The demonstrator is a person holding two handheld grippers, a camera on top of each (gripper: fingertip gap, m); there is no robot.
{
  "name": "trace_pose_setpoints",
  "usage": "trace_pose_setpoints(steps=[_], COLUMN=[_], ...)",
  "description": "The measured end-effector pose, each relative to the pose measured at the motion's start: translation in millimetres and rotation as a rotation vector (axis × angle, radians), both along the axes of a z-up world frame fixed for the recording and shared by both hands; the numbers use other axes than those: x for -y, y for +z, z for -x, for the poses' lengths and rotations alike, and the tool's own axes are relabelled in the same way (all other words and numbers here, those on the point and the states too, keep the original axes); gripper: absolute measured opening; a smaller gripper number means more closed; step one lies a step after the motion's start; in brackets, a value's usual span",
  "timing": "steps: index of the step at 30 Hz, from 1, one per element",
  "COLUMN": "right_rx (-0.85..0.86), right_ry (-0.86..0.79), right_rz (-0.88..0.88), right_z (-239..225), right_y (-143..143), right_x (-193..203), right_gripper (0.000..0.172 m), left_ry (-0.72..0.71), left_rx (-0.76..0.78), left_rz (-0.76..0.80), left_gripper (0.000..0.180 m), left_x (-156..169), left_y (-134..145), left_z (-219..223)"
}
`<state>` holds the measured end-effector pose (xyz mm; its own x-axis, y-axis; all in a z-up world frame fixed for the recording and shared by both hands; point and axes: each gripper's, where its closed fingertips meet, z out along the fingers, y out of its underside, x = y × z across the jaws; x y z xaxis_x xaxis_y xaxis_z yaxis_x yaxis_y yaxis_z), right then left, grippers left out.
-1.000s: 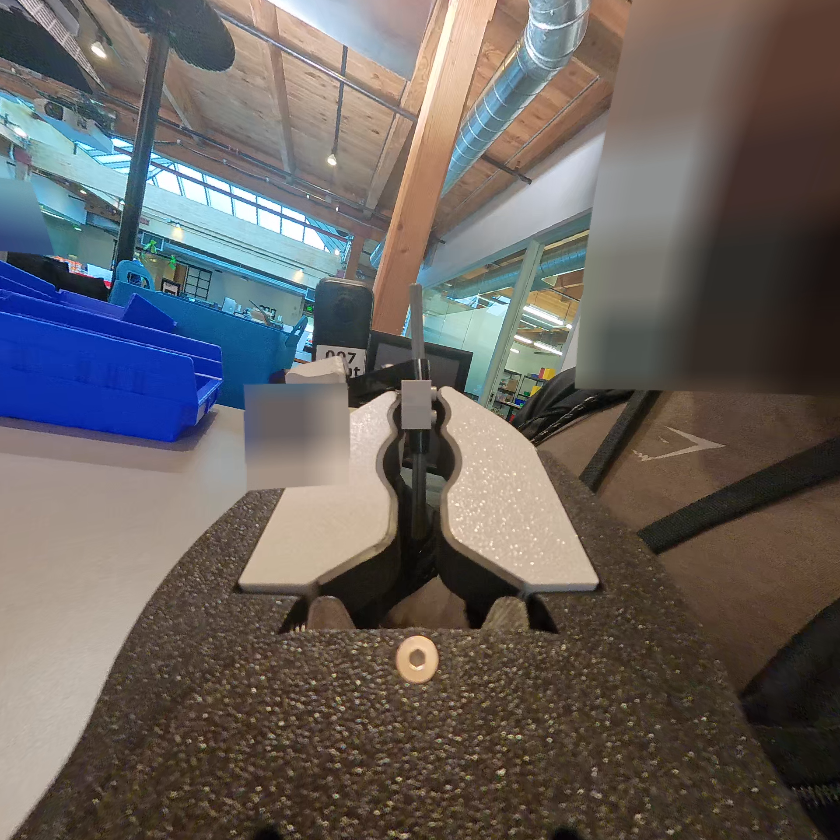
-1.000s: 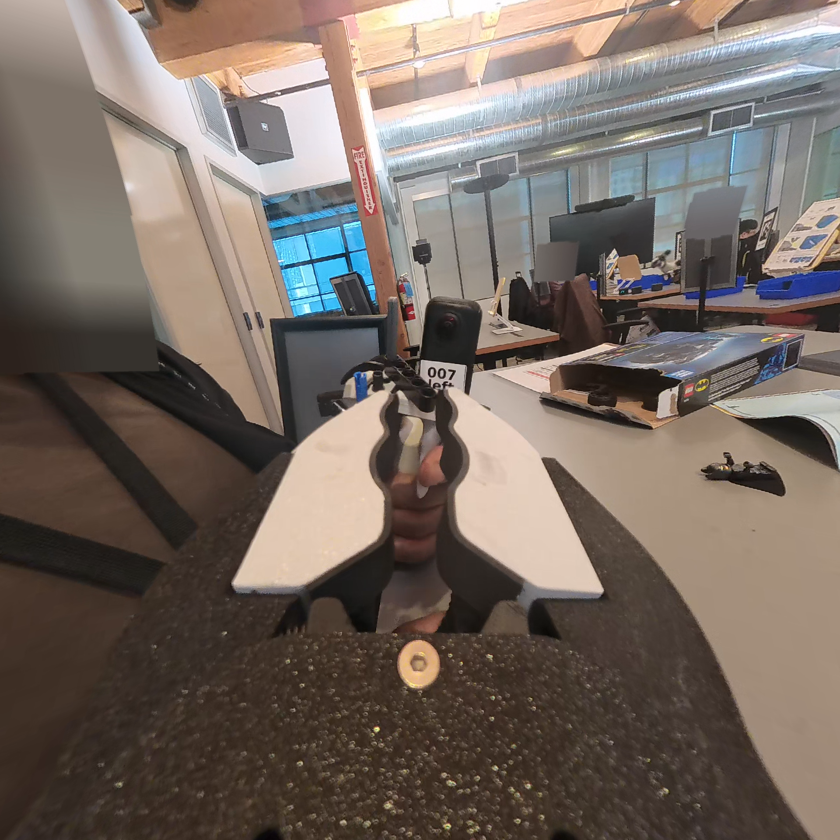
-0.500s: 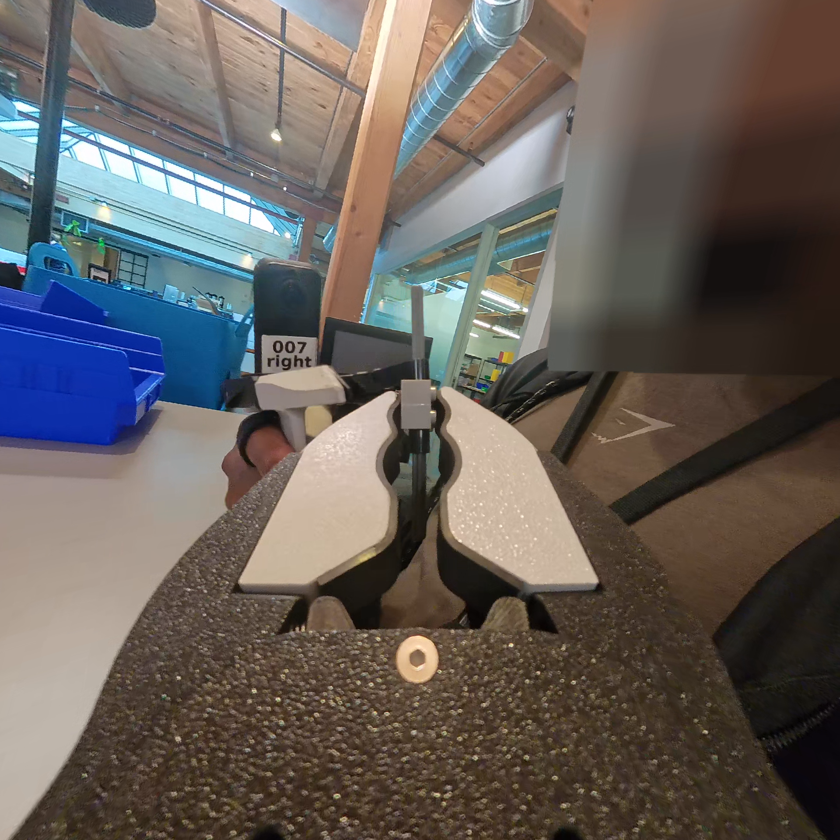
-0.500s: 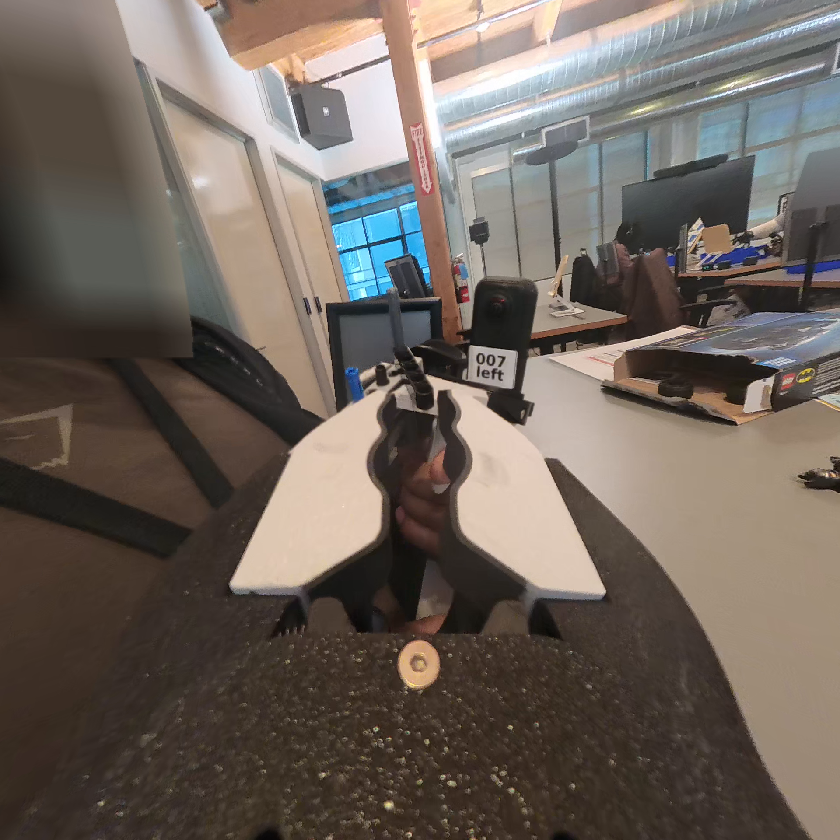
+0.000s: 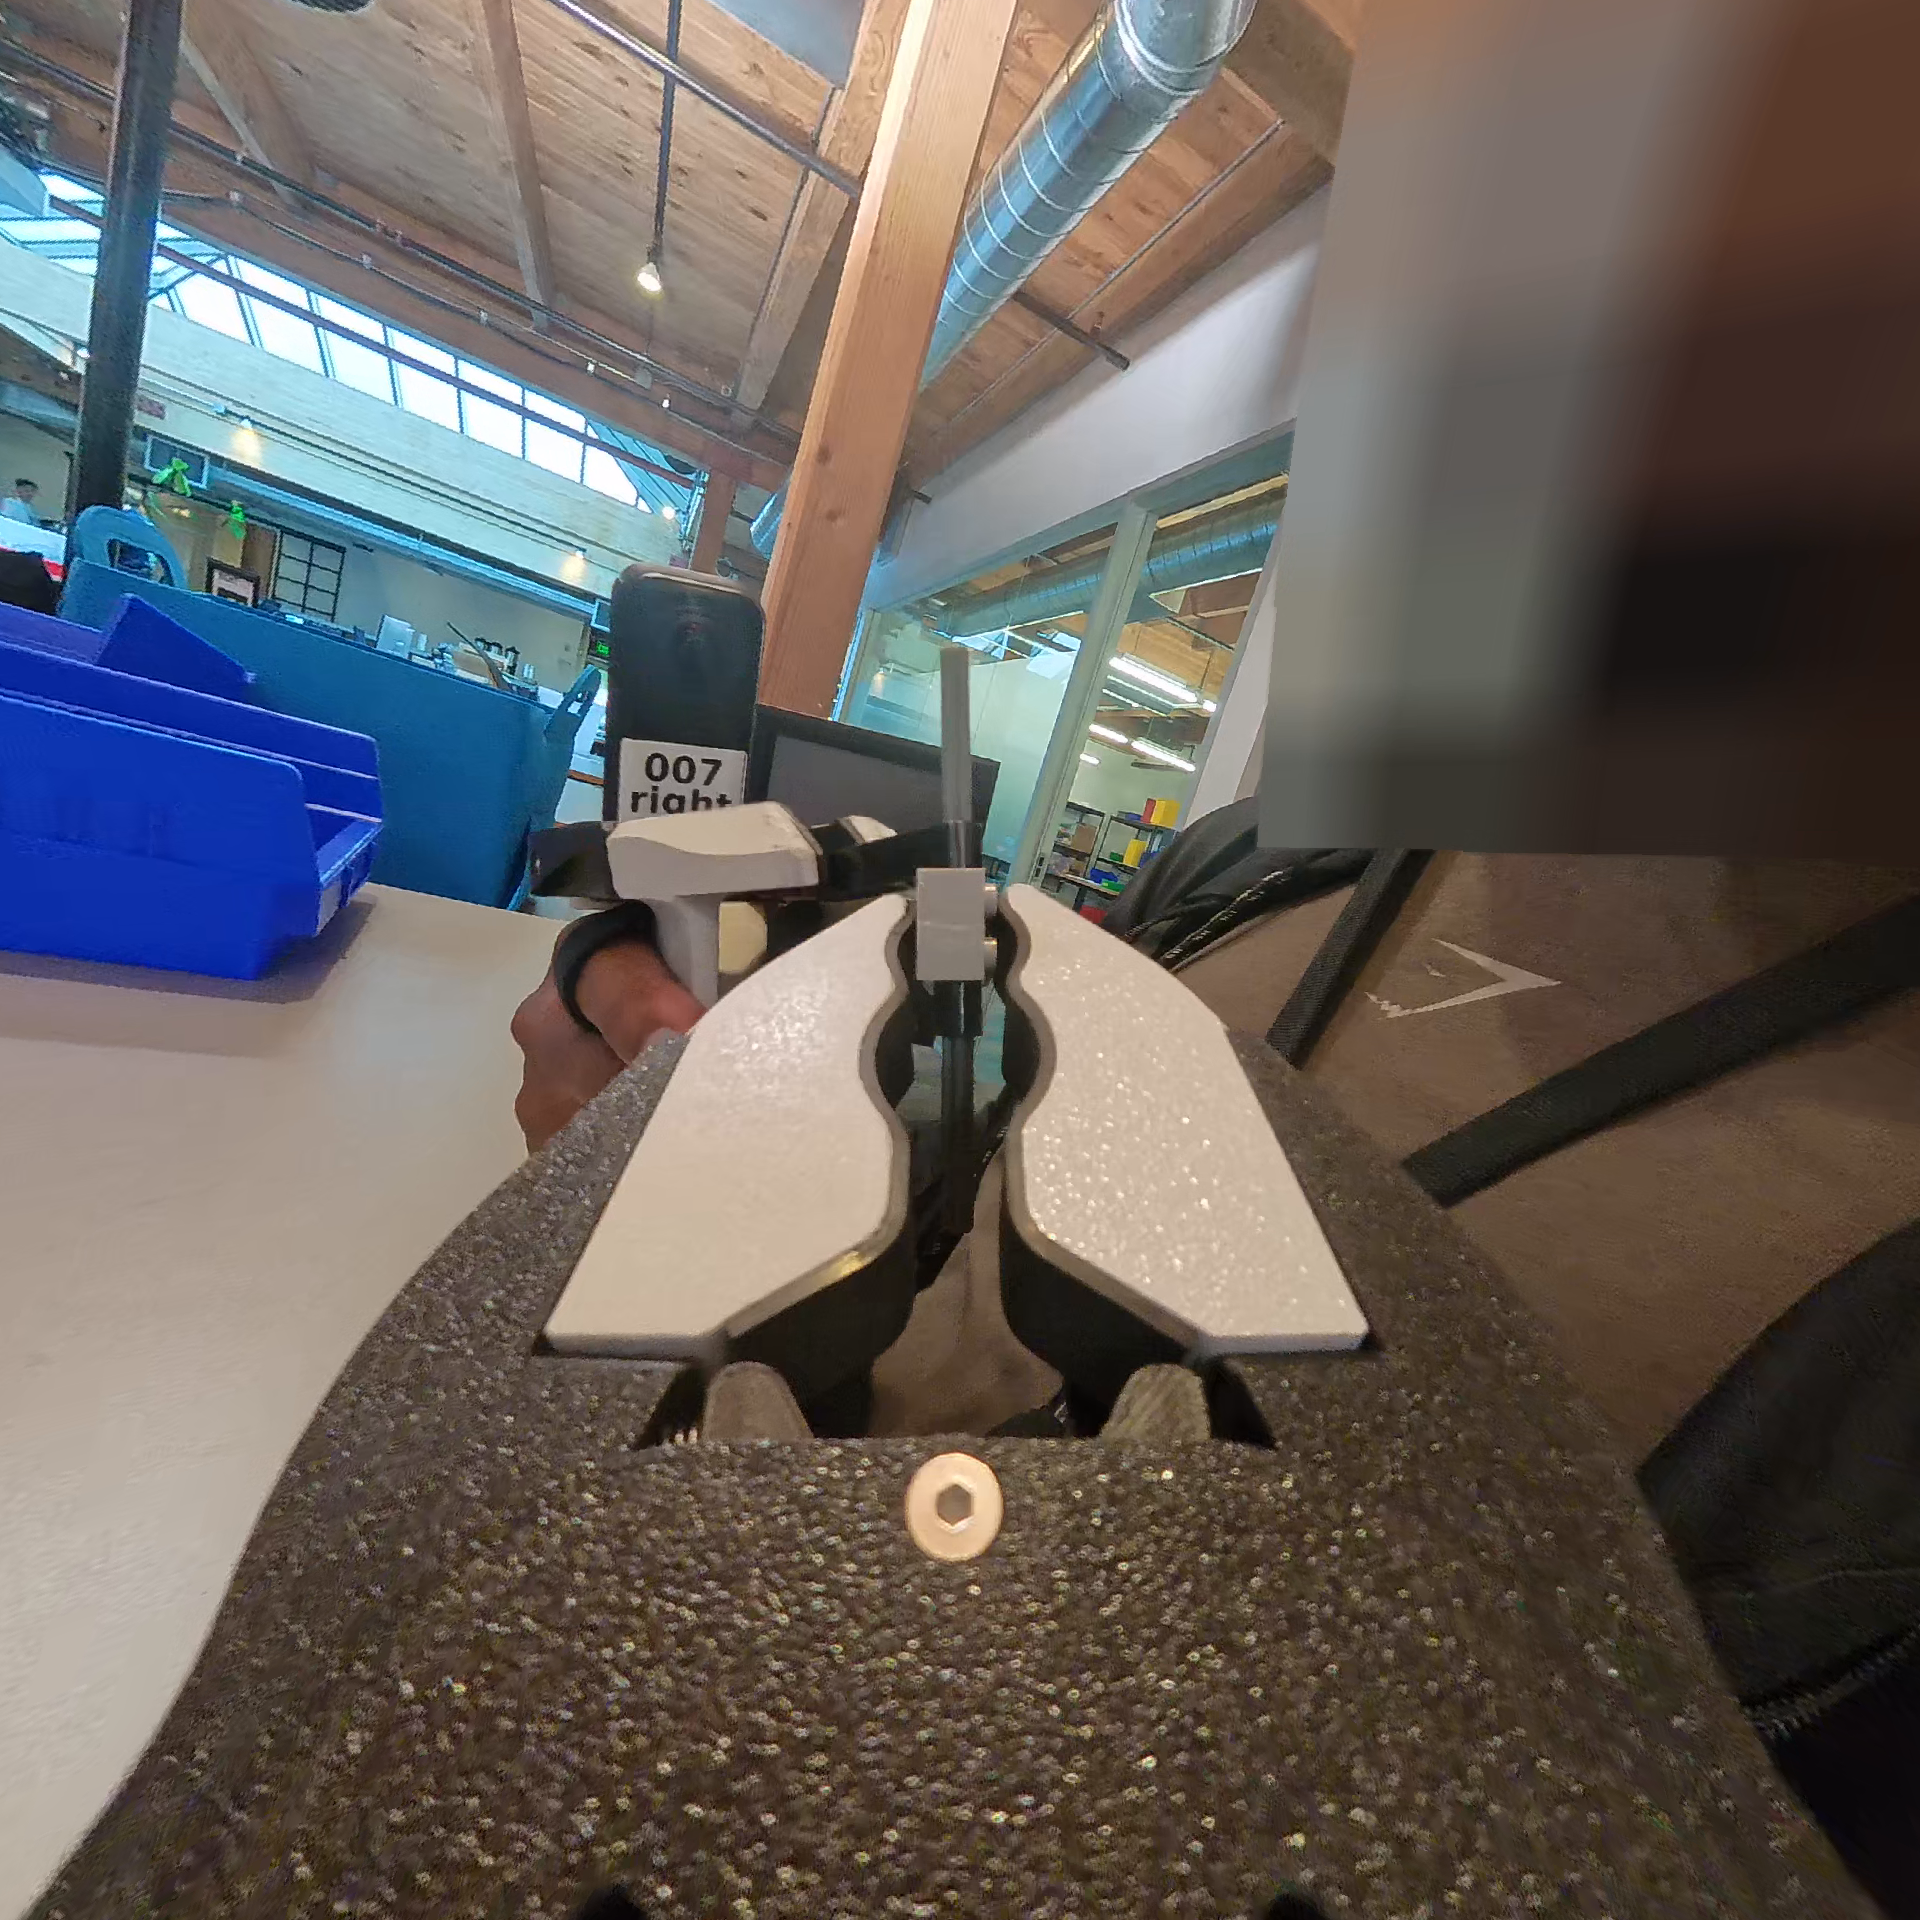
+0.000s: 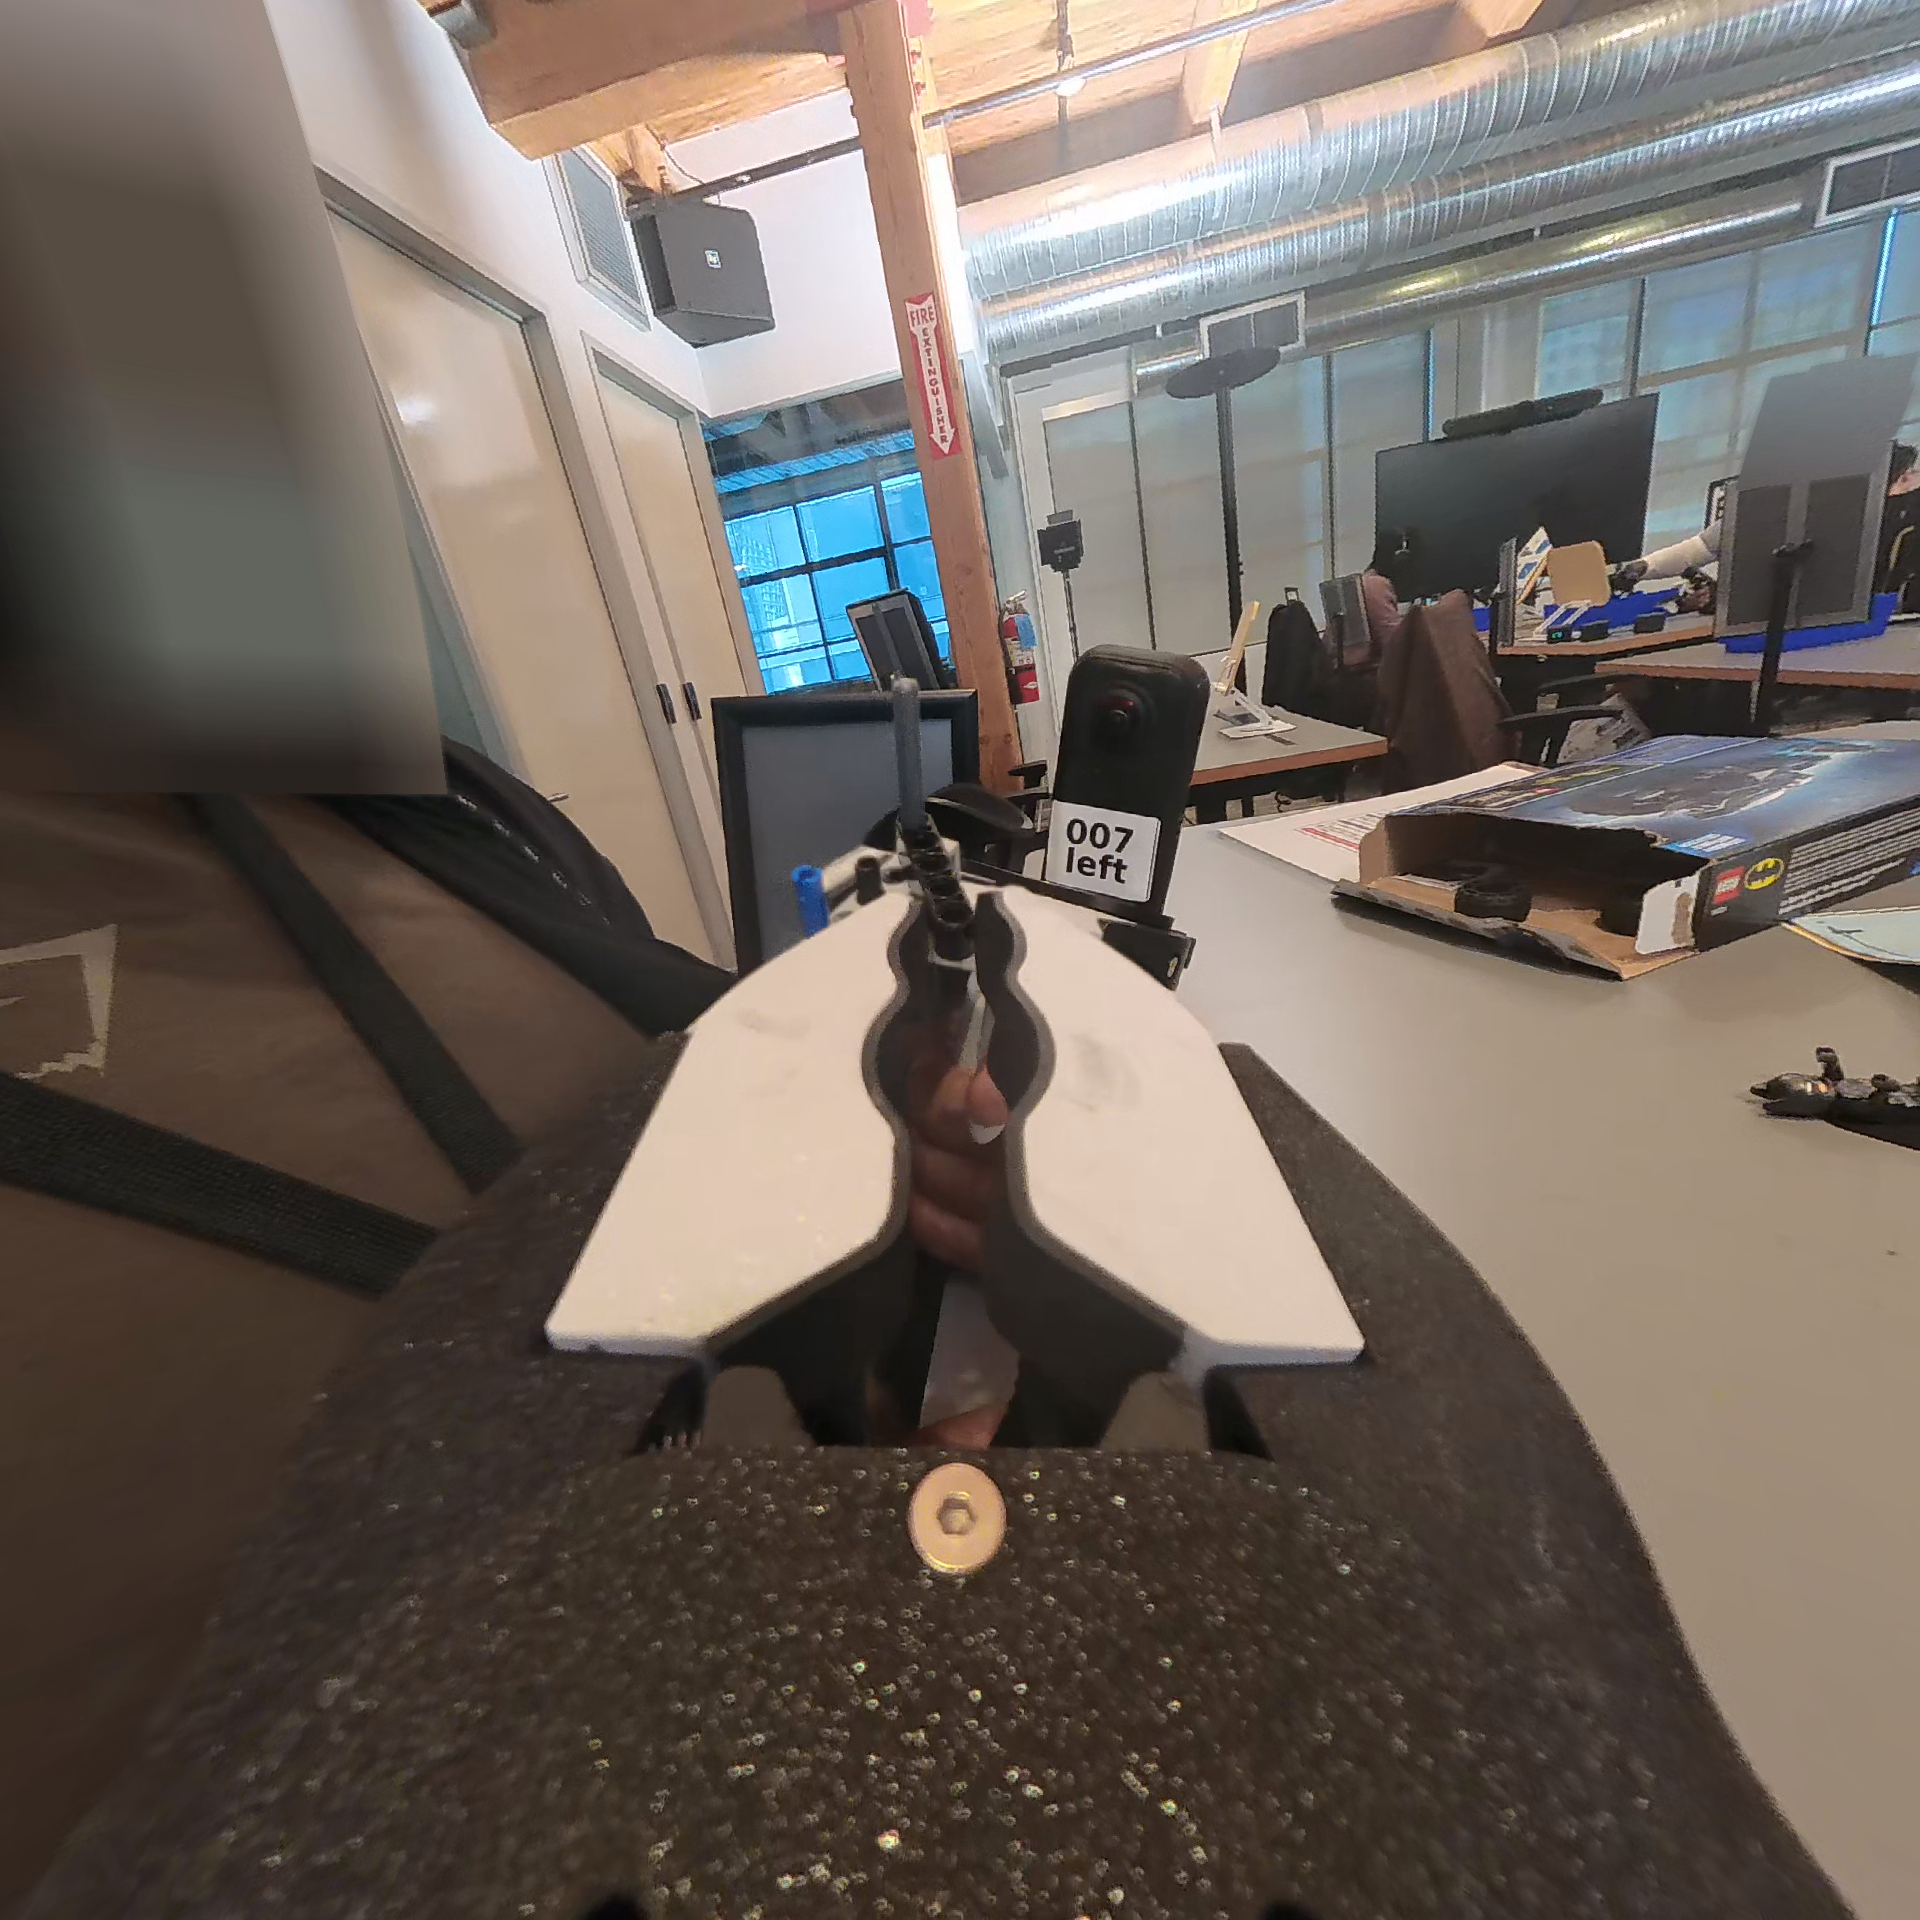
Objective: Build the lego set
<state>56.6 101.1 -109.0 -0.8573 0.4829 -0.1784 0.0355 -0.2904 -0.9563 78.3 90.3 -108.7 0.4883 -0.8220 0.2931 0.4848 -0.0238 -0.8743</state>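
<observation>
In the left wrist view my left gripper (image 5: 952,906) is shut on a small grey brick (image 5: 945,935). A dark grey axle (image 5: 954,727) stands up through the brick. My right gripper (image 5: 717,862) comes in from the left with a black holed beam (image 5: 883,847) that reaches the axle. In the right wrist view my right gripper (image 6: 951,920) is shut on that black beam (image 6: 933,883), whose far end sits at the axle (image 6: 906,748). A blue pin (image 6: 805,894) sticks out of the grey piece beside it.
A grey table (image 6: 1455,1143) carries an opened cardboard set box (image 6: 1662,842) and a small black figure (image 6: 1839,1091). Blue bins (image 5: 156,821) stand at the table's left. A person's brown garment with black straps (image 5: 1558,1039) is close behind the grippers. A dark-framed screen (image 6: 821,790) stands behind them. My left and right fingertips are right by each other.
My right gripper's fingers closed onto the black beam that stood between them. The left gripper kept its hold on the grey brick, and both views shifted slightly.
</observation>
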Motion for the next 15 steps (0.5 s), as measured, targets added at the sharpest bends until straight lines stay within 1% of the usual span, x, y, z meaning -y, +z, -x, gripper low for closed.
trace_pose_setpoints(steps=[12,15], right_rx=[-0.011,-0.005], right_ry=[-0.028,-0.047], right_rz=[0.023,0.068], right_z=[2.1,5.9], right_y=[3.2,6.5], right_x=[-4.4,-5.5], right_gripper=[0.008,0.008], left_ry=[0.075,0.095], left_rx=[-0.011,0.013], left_rz=[0.007,0.001], left_gripper=[0.012,0.012], left_x=[-6.4,-7.3], left_y=[-1.4,1.0], left_z=[6.7,11.6])
